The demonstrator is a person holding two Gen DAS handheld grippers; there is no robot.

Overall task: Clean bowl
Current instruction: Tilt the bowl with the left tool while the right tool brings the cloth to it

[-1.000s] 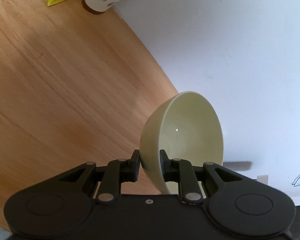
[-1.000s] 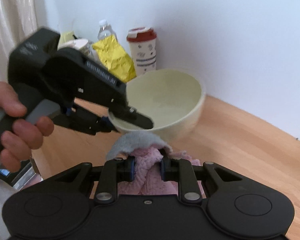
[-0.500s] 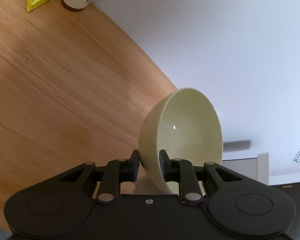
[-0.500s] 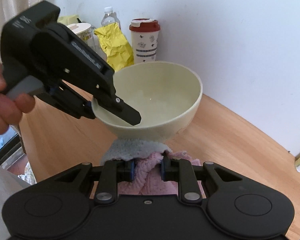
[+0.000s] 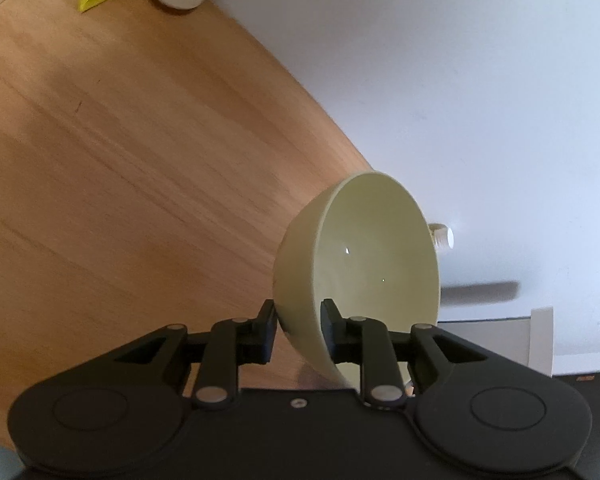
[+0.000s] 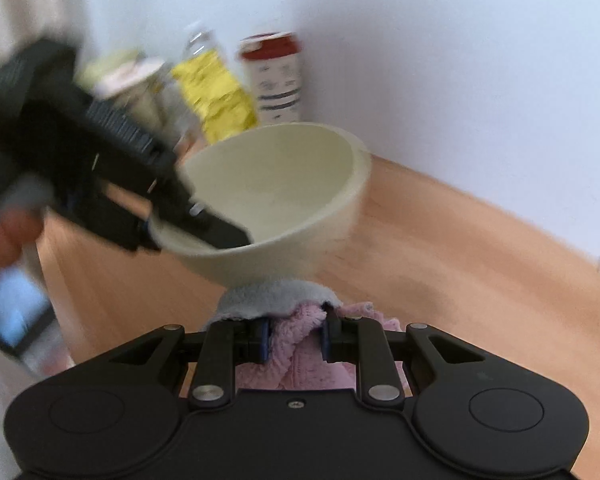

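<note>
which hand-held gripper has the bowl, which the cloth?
The left hand-held gripper pinches the bowl by its rim, one finger inside and one outside. The right hand-held gripper clamps the pink cloth under the bowl.

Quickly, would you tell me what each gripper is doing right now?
Left gripper: shut on the bowl rim.
Right gripper: shut on the cloth.
</note>
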